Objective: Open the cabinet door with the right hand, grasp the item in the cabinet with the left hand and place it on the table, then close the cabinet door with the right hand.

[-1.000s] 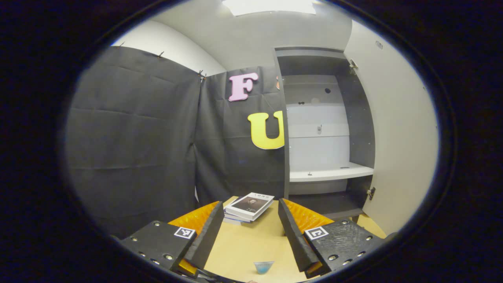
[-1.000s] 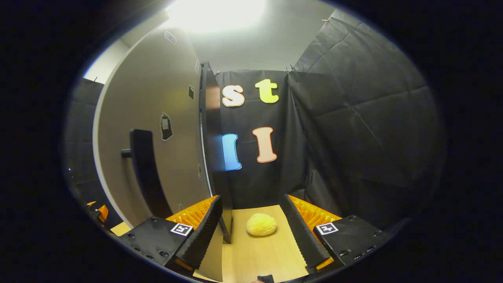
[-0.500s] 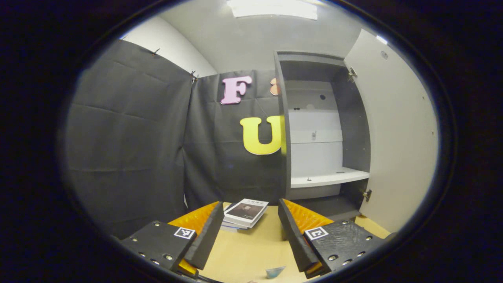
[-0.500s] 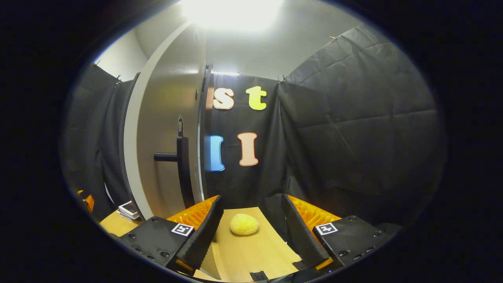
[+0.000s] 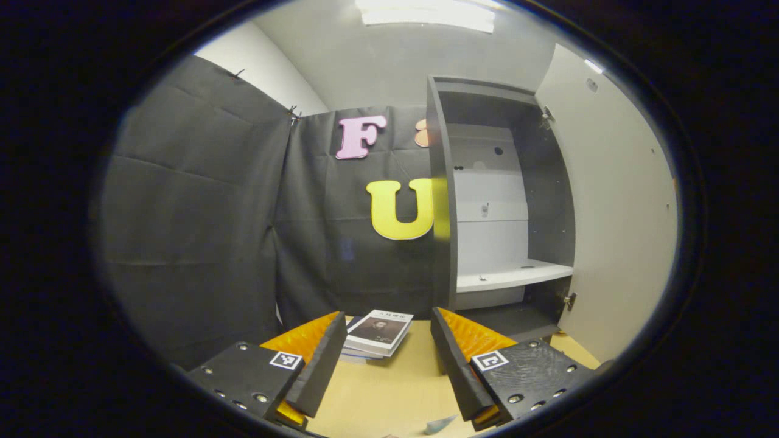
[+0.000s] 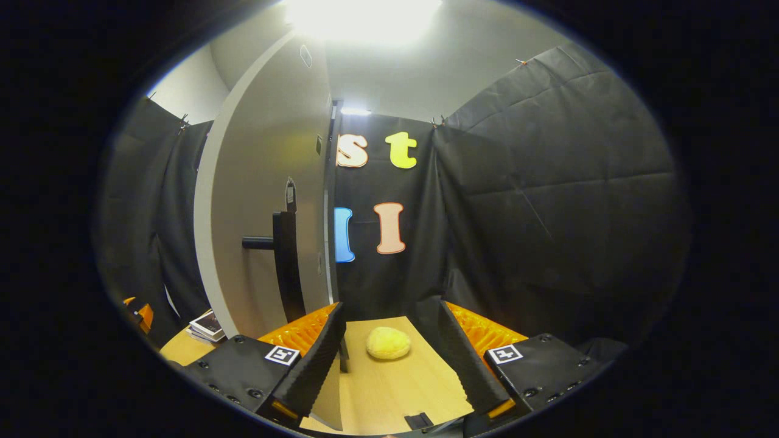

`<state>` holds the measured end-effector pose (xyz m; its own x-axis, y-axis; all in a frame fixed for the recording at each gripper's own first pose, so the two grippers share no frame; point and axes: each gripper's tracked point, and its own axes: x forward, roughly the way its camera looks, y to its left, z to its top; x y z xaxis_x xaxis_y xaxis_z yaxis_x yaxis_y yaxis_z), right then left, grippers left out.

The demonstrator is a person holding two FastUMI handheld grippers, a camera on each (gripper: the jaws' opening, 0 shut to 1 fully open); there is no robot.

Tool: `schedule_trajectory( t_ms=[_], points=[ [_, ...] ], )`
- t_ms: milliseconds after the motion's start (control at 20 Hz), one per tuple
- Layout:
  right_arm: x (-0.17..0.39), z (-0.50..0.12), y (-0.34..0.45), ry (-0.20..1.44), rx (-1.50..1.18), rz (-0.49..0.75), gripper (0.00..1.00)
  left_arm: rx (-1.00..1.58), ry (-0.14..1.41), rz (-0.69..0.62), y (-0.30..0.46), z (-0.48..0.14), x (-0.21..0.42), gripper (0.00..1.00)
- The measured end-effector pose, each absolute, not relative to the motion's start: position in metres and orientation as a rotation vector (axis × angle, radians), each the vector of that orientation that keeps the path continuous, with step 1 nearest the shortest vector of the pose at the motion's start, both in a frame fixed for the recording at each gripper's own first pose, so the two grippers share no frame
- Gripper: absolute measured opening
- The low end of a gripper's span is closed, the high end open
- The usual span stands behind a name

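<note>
Left hand-held gripper (image 5: pixel 383 359): two flat black finger mounts, each studded with round silver screws and each bearing one small square black-and-white marker tag near its inner edge. The fingers (image 5: pixel 316 365) were long wedge-shaped bars with ribbed backing. Right hand-held gripper (image 6: pixel 389 359): the same build, with screw-studded black mounts, one square marker tag apiece, and wedge-shaped fingers (image 6: pixel 310 365) whose inner faces were finely ridged.
</note>
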<state>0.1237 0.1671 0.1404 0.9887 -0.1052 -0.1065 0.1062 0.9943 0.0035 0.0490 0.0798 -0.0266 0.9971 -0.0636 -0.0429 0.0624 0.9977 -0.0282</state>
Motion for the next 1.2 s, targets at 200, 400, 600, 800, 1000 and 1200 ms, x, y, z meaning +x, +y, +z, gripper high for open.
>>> schedule_trajectory(
  t_ms=[200,400,600,800,1000,1200],
  points=[
    [0.117,0.142,0.193,0.098,0.001,-0.073,0.92,-0.024,0.038,-0.077,0.09,-0.027,0.052,0.86],
    [0.114,0.141,0.219,0.094,0.002,-0.03,0.92,-0.03,0.037,-0.089,0.1,-0.028,0.051,0.83],
    [0.113,0.14,0.239,0.095,0.007,0.011,0.92,-0.027,0.03,-0.083,0.108,-0.028,0.049,0.83],
    [0.118,0.14,0.267,0.094,-0.002,0.058,0.92,-0.027,0.03,-0.073,0.12,-0.03,0.046,0.83],
    [0.129,0.139,0.293,0.091,0.012,0.102,0.92,-0.028,0.038,-0.058,0.135,-0.035,0.042,0.86],
    [0.144,0.138,0.325,0.087,0.028,0.174,0.97,-0.027,0.044,-0.033,0.153,-0.038,0.04,0.86]
  ],
)
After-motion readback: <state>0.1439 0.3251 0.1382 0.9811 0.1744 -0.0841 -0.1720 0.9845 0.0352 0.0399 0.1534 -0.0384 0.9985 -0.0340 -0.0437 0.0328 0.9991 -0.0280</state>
